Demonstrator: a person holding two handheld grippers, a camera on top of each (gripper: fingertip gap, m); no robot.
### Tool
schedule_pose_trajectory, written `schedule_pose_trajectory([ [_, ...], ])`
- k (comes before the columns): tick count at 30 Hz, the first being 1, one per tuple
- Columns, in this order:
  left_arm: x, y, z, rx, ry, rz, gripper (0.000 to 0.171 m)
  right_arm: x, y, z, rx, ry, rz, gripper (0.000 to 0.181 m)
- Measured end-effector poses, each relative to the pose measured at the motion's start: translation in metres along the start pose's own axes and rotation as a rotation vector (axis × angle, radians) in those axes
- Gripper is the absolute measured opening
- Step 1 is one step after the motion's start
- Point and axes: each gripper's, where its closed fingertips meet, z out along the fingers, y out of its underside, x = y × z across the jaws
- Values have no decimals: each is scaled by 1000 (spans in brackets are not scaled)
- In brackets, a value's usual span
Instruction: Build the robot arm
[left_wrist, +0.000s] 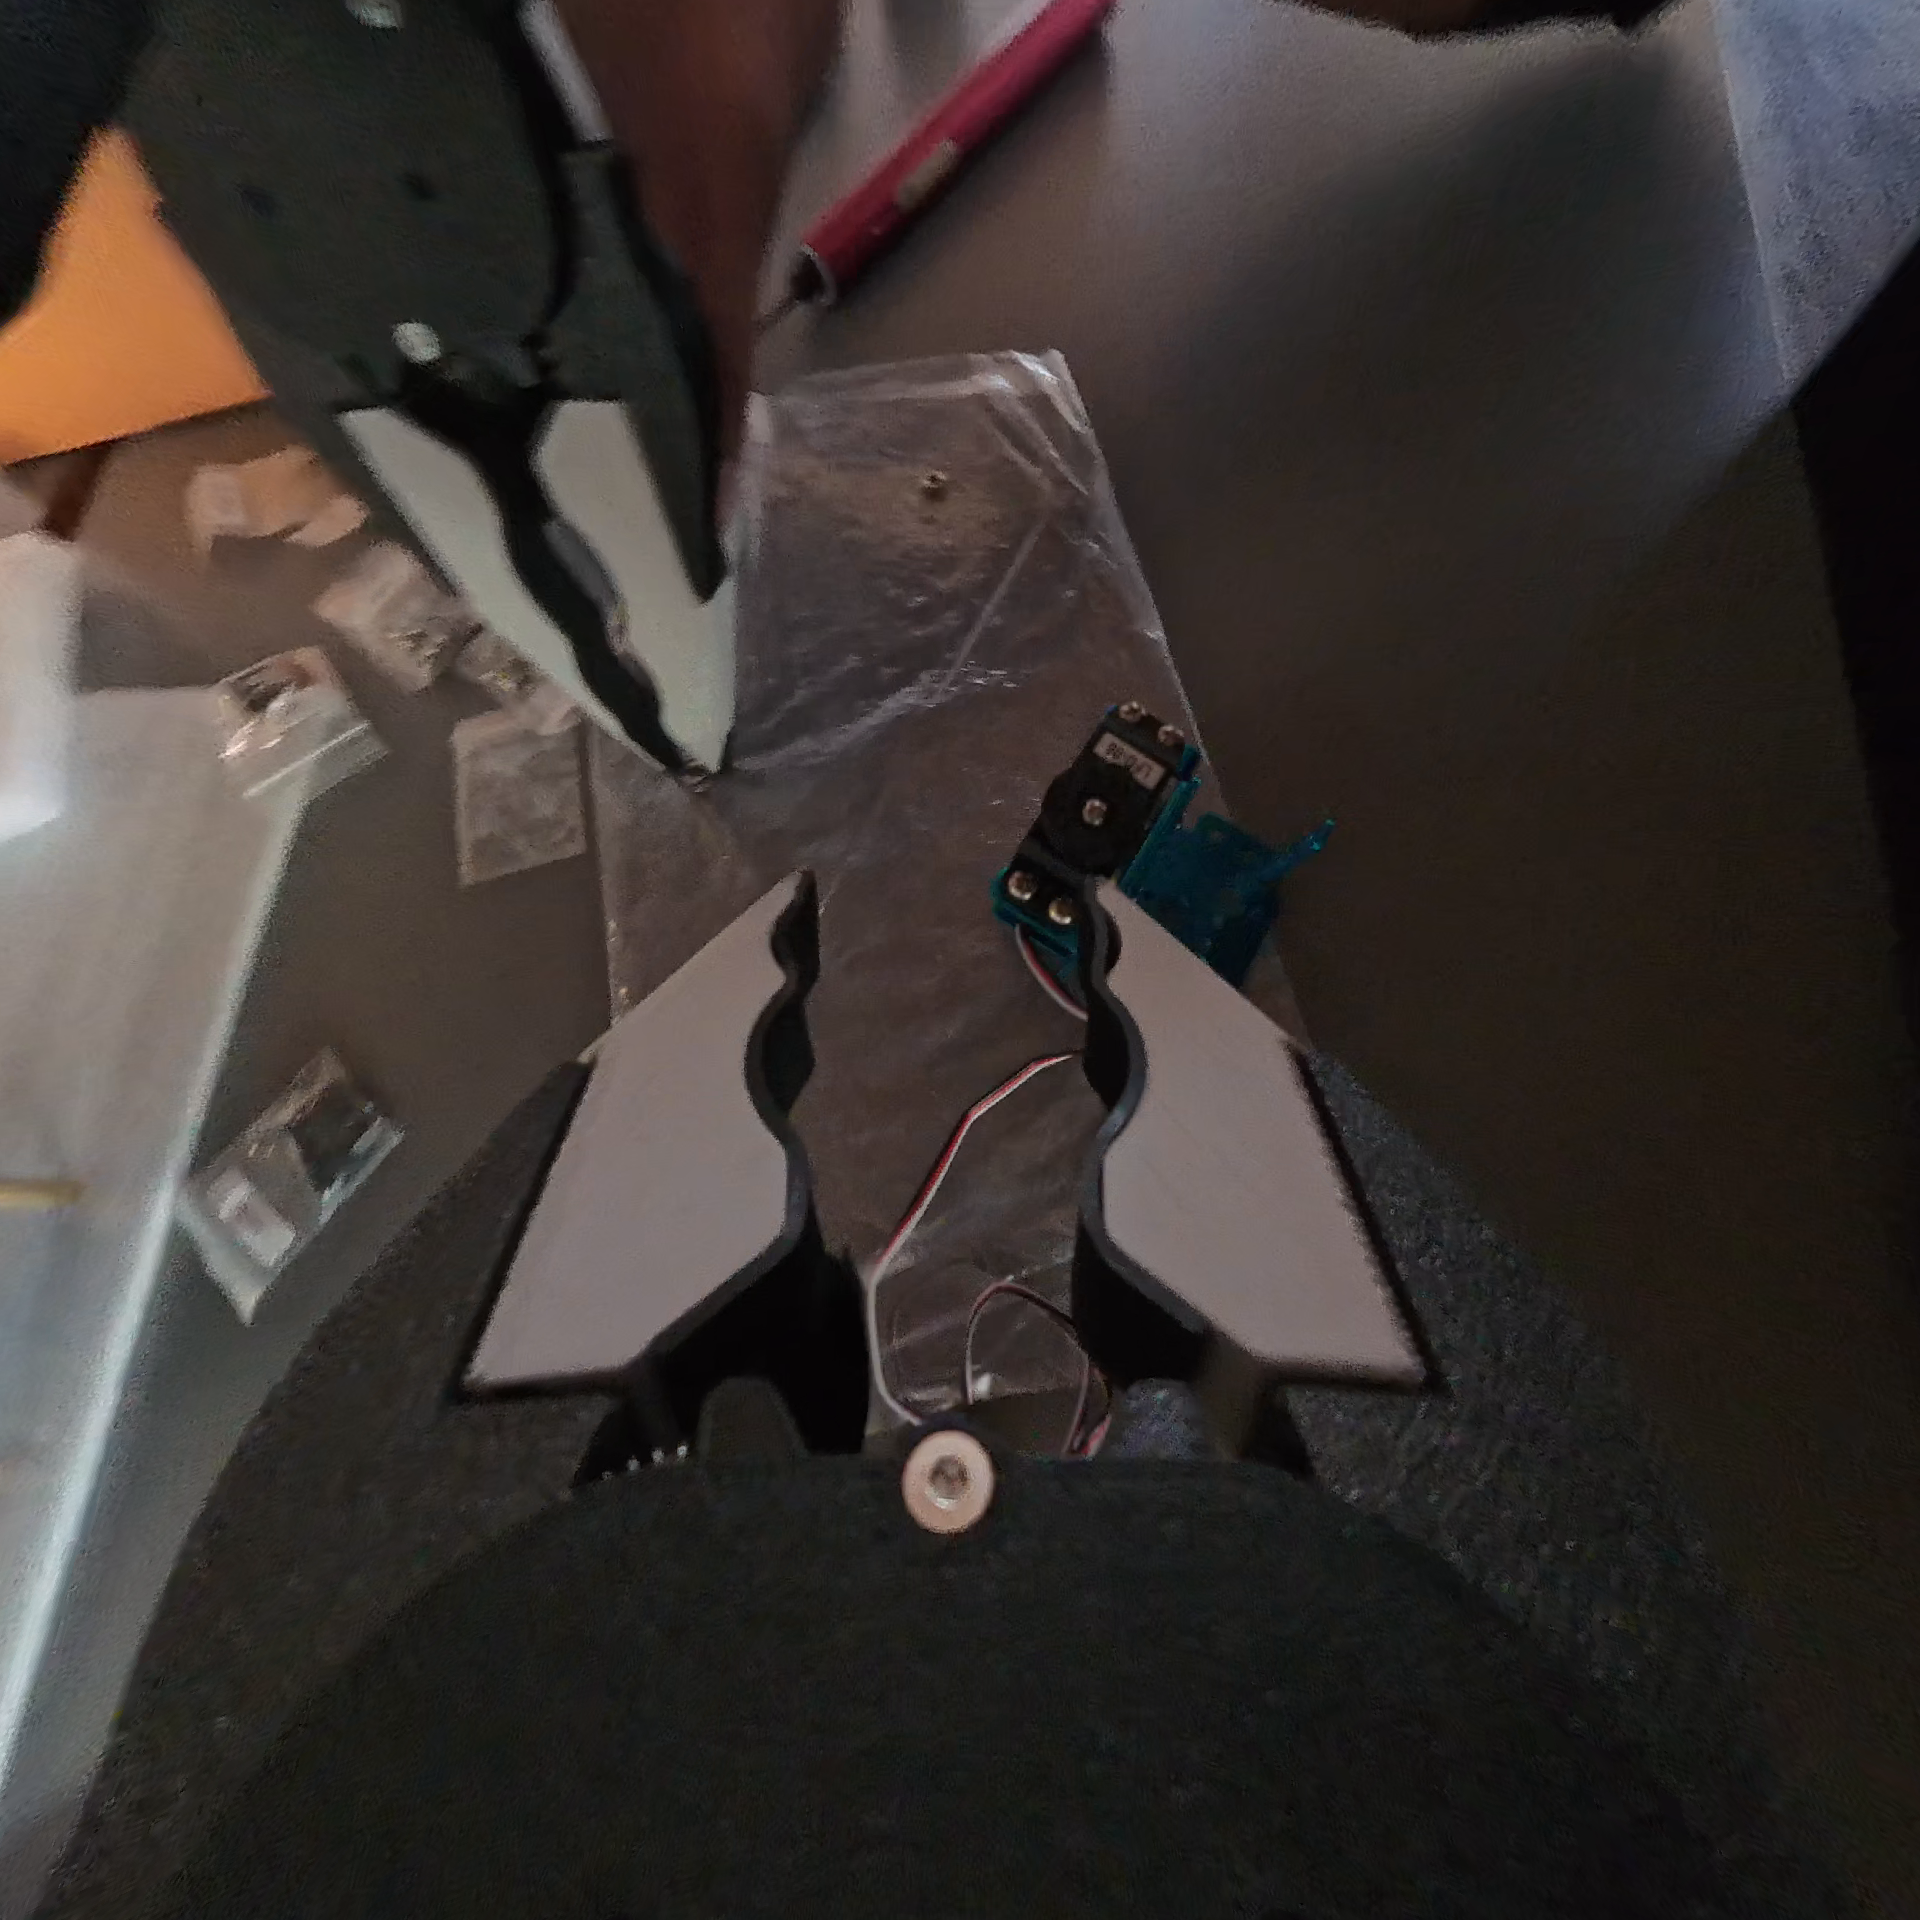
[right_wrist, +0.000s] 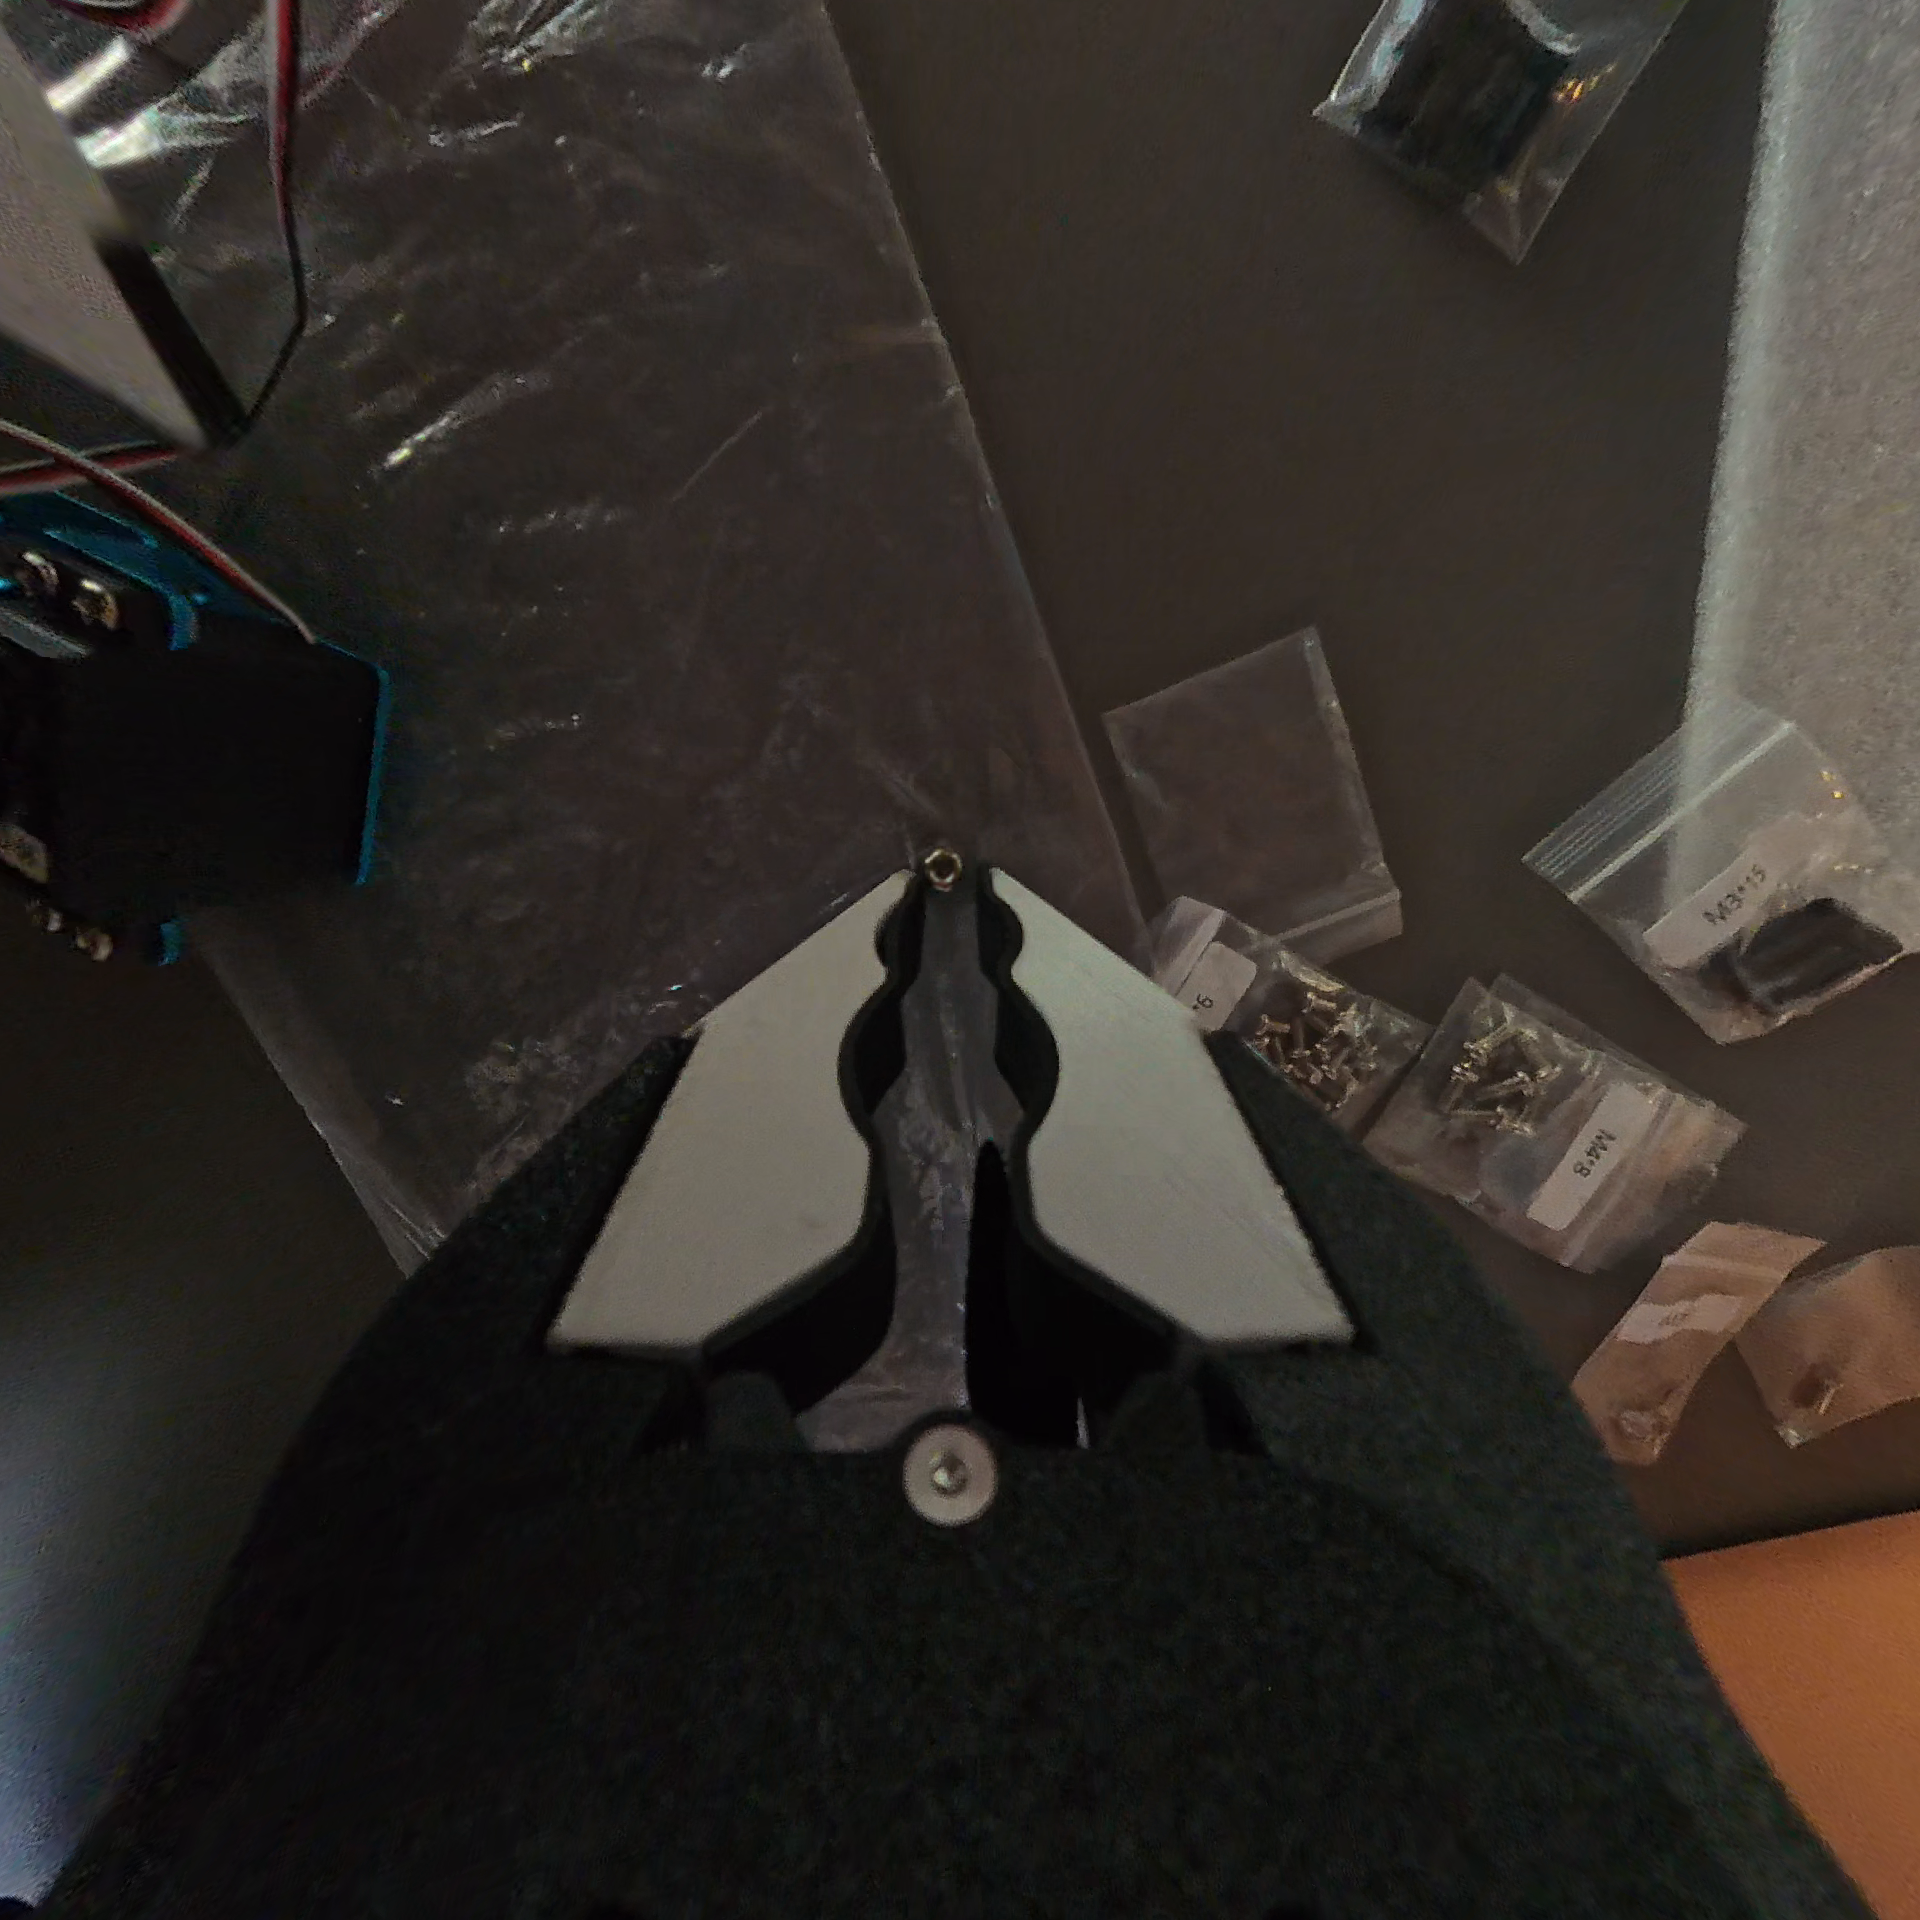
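- The left gripper hangs low over a clear plastic bag that lies flat on the dark surface; its fingers are spread wide apart with nothing between them.
- Just beyond the tip of its right-hand finger sits a small black servo motor in a blue metal bracket, at the bag's right edge. Whether that tip touches the bracket cannot be told.
- A thin red, white and black wire trails from the motor back across the bag, between the spread fingers.
- The right gripper points down at the same bag, its fingers drawn close together with only a narrow gap at the tips.
- A tiny brass-coloured nut lies on the bag right at that gap; the tips flank it, but whether they actually pinch it cannot be told.
- In the left wrist view the right gripper comes in from the upper left, its tips down on the plastic; a small metal piece lies alone farther up the bag.
- A pink pen-like tool lies on the surface beyond the bag.
- Several small zip bags of screws and other labelled packets are scattered beside the big bag, to the right in the right wrist view.
- A white foam sheet lies at the edge of the surface, past the packets.
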Motion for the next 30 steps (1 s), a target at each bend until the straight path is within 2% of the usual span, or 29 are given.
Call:
schedule_pose_trajectory([
  [1, 4, -2, 4, -21, 38, 31, 50, 0, 0, 0, -4, 2, -3, 6],
  [5, 24, -14, 16, -72, 142, 148, 55, 0, 0, -1, 29, 21, -3, 5],
  [11, 32, -11, 29, -173, 154, 233, 53, -9, 12, -24, 138, 45, 33, 2],
  [15, 34, -8, 42, -261, 119, 328, 49, -27, 18, -33, 225, 1, 62, 0],
  [22, 43, 1, 53, -394, 122, 402, 34, -38, 40, -22, 208, -14, 85, 0],
  [26, 47, 2, 55, -413, 113, 430, 29, -42, 30, -29, 279, -29, 87, 0],
  [30, 41, -2, 49, -323, 66, 409, 29, -61, 14, -40, 400, -189, 128, 1],
])
